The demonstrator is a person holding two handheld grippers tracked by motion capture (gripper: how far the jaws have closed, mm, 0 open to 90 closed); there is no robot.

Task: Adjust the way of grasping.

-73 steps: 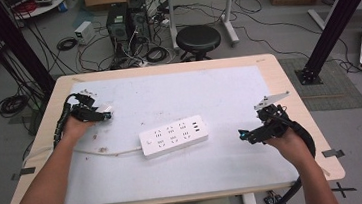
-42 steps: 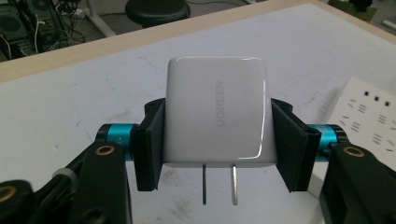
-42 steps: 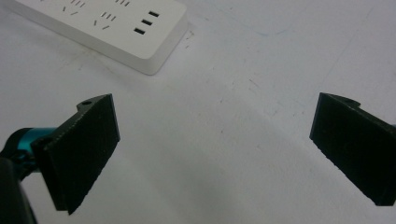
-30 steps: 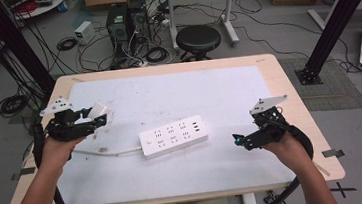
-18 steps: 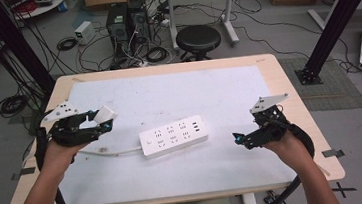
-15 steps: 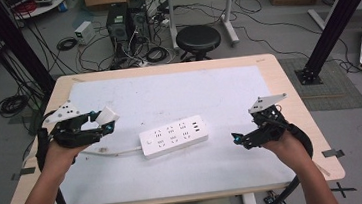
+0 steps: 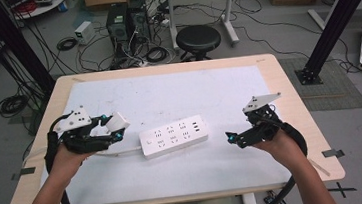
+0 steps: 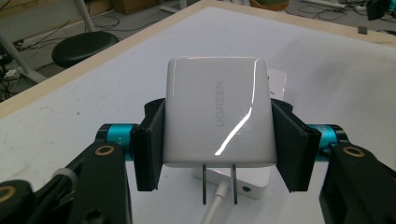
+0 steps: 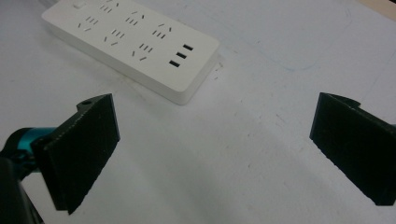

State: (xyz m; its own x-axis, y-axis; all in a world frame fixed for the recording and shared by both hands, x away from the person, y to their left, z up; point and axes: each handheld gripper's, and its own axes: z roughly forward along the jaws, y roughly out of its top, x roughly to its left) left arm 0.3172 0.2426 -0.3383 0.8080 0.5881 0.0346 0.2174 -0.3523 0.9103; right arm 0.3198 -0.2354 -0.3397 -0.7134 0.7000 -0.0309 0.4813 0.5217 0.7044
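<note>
Left gripper (image 7: pixel 113 130) pinches white charger (image 8: pixel 218 116), power strip (image 7: pixel 173 136) just to its right on table (image 7: pixel 288 91).

Strip lies flat mid-table, long axis running left to right across the high view, its cord end nearest the left gripper, so the left hand (image 7: pixel 71 155) is the closer one. Charger sits clamped between both pads, two prongs (image 8: pixel 219 183) pointing back toward the wrist in the left gripper view; judged, it needs turning prongs-down over a socket. Right gripper (image 9: pixel 219 154) rests past the strip's USB end, jaws spread, nothing between them.
</note>
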